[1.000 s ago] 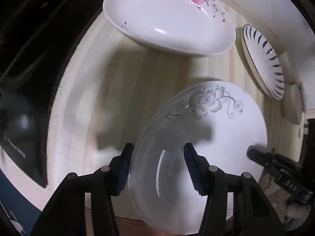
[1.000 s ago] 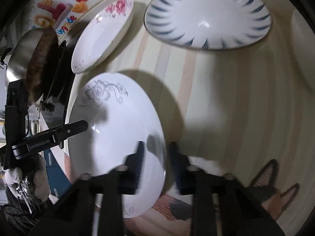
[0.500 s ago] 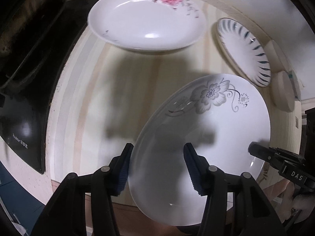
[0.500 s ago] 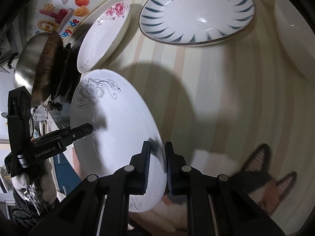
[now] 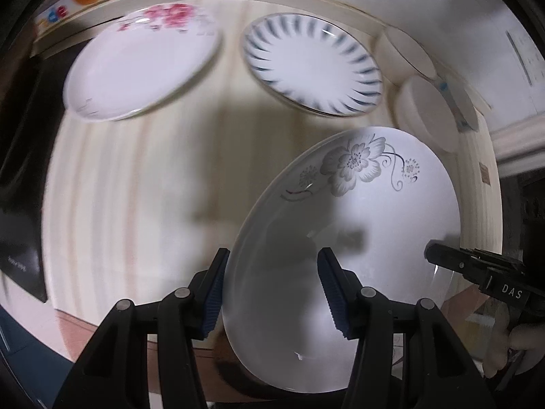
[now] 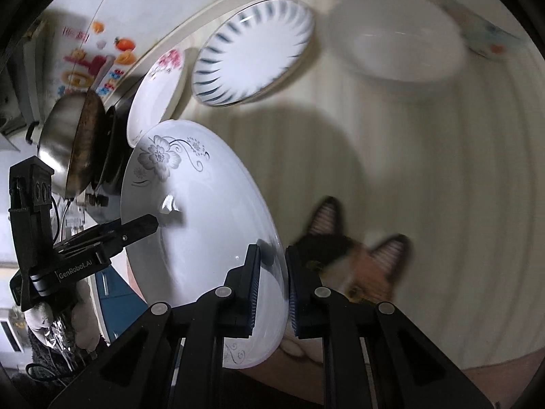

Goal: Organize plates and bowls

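Fingers of my right gripper (image 6: 272, 286) clamp the grey-flower plate's (image 6: 204, 211) rim (lifted, tilted above the desk (image 5: 136, 187)); my left gripper (image 5: 270, 289) straddles its opposite rim, fingers wide.

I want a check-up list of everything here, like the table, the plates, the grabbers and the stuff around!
Surface: pale striped wooden counter.
Job's things: grey-flower plate held tilted above the counter; pink-flower plate, blue-striped plate and white bowl lying on the counter.
Clutter: a cat peeks over the counter edge.
Grippers: right hand-held gripper is shut on the plate's rim; left hand-held gripper straddles the opposite rim, jaws apart.
Cables: dark cords hang below the left hand.
Surroundings: steel pan on a black stove; fruit stickers on the wall.
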Demonstrator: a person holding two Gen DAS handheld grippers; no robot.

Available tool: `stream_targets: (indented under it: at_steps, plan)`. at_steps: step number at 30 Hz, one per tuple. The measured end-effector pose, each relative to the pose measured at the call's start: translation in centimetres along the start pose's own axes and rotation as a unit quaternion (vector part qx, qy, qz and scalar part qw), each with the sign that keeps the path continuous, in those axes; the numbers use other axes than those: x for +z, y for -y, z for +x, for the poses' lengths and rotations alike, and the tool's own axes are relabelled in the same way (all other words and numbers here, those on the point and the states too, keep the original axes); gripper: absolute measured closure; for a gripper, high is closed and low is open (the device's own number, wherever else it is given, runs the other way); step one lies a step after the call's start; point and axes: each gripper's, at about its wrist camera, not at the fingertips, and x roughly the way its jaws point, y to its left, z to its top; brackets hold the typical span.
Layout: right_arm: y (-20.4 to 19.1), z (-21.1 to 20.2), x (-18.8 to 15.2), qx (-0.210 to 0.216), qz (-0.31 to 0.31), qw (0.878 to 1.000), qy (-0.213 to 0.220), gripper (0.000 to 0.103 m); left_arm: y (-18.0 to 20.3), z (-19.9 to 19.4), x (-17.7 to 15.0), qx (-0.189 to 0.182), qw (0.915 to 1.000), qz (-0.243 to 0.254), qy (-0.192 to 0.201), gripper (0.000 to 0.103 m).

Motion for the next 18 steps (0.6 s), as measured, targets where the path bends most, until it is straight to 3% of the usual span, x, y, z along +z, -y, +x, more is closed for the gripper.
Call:
stream_targets:
  at_steps: [8,18]
  plan:
    - [5.2,-0.1,-1.2,-0.007,0.039,0.999,0.0,0.086,3.0,4.0,1.8,0.004,0.9995,0.02,-0.026,0.053]
    - [6.8,1.8,-0.9,-0.004,0.052,0.999,-0.01,0.086,2.5,6.2,2.8,0.021,0.9986,0.018,-0.046,0.053]
